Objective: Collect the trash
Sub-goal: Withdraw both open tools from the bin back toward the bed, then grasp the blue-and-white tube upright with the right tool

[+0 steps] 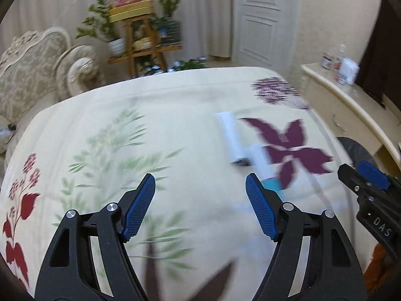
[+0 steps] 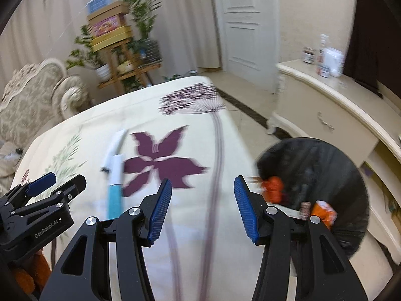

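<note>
Hovering over the table [image 1: 175,130], I have both the left gripper [image 1: 200,195] and right gripper [image 2: 203,200] spread and empty. Two tubes [image 2: 115,170] lie overlapped, well apart from the bin [image 2: 325,175]; a pinch could skid one away or snag the cloth.

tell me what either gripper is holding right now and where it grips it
Nothing is held: the left gripper and the right gripper are both open and empty.
</note>
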Demonstrator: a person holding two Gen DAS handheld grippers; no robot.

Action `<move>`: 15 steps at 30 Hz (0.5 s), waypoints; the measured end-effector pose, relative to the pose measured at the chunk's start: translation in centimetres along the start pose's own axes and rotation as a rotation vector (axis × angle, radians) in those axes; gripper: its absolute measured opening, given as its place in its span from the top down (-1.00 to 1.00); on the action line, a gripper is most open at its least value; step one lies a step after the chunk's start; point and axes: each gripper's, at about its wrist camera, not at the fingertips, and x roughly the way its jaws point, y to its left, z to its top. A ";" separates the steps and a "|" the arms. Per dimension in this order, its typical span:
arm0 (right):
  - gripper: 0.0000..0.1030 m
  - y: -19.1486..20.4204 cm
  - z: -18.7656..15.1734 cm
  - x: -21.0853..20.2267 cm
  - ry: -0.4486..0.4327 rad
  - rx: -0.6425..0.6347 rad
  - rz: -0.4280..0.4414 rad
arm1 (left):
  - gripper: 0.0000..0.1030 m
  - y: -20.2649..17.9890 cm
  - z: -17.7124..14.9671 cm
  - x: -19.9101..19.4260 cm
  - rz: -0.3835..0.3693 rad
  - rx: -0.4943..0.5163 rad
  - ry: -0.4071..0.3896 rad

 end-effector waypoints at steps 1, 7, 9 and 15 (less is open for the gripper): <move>0.00 0.8 0.0 0.2 0.004 -0.013 0.007 | -0.42 0.9 -0.1 0.1 0.013 -0.011 0.004; 0.00 5.2 0.1 1.7 0.038 -0.081 0.049 | -0.42 4.9 -0.9 0.6 0.058 -0.063 0.024; 0.00 6.0 0.0 2.1 0.047 -0.095 0.054 | -0.42 5.7 -1.1 0.7 0.064 -0.074 0.030; 0.03 7.8 -0.4 3.3 0.081 -0.132 0.055 | -0.42 6.7 -1.5 1.0 0.064 -0.091 0.041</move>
